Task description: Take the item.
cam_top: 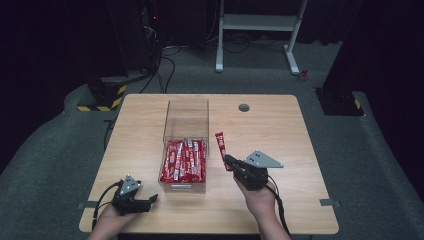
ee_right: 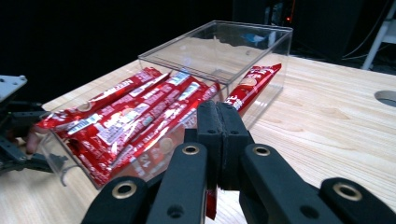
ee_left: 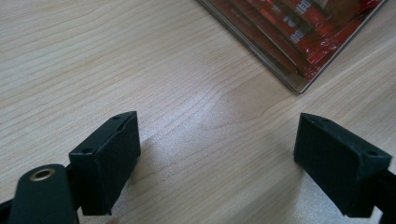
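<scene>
The left gripper (cam_top: 150,201) and right gripper (cam_top: 227,161) are black, each topped by a grey three-cornered plate with small screws; black cables trail from both; the jaws are blocky black pads on arms with brass-ringed pivot holes; bare forearms, no sleeves.

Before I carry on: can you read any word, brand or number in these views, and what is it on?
No text reads for certain.
Red foil stick packets in the clear plastic box: white lettering and a barcode, too blurred to read.
Red stick packet pinched in the right gripper: print unreadable.
</scene>
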The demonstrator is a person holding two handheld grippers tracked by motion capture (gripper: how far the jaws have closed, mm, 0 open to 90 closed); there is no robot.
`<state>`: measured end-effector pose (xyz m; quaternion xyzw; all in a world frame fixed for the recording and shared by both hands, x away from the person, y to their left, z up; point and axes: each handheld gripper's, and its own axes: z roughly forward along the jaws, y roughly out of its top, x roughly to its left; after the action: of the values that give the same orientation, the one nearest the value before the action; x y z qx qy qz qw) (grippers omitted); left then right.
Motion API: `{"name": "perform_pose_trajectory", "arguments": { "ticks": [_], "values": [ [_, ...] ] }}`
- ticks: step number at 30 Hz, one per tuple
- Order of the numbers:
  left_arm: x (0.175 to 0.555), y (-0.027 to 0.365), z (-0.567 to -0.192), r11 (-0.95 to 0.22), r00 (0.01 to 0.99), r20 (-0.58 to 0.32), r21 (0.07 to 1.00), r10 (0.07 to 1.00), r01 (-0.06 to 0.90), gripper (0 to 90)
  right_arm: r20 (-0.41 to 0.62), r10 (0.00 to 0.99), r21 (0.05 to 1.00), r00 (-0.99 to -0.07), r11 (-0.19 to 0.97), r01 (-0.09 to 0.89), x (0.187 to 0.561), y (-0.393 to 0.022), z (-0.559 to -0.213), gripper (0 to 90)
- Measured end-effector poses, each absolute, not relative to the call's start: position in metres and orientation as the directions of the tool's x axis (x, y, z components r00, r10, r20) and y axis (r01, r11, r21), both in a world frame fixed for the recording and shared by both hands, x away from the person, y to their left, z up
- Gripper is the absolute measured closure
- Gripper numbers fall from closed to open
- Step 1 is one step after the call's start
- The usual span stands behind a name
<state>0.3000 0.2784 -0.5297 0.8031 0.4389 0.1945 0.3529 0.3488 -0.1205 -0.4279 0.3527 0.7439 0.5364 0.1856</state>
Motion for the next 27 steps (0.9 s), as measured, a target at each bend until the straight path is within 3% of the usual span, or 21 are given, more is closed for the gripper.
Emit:
{"name": "perform_pose_trajectory", "arguments": {
  "ticks": [27],
  "values": [
    [0.300, 0.278, -0.530, -0.366, 0.539, 0.003, 0.738, 0.842, 0.568, 15.1, 0.105, 0.804, 0.919, -0.586, 0.147, 0.366, 0.367, -0.153, -0.439, 90.0]
  ]
}}
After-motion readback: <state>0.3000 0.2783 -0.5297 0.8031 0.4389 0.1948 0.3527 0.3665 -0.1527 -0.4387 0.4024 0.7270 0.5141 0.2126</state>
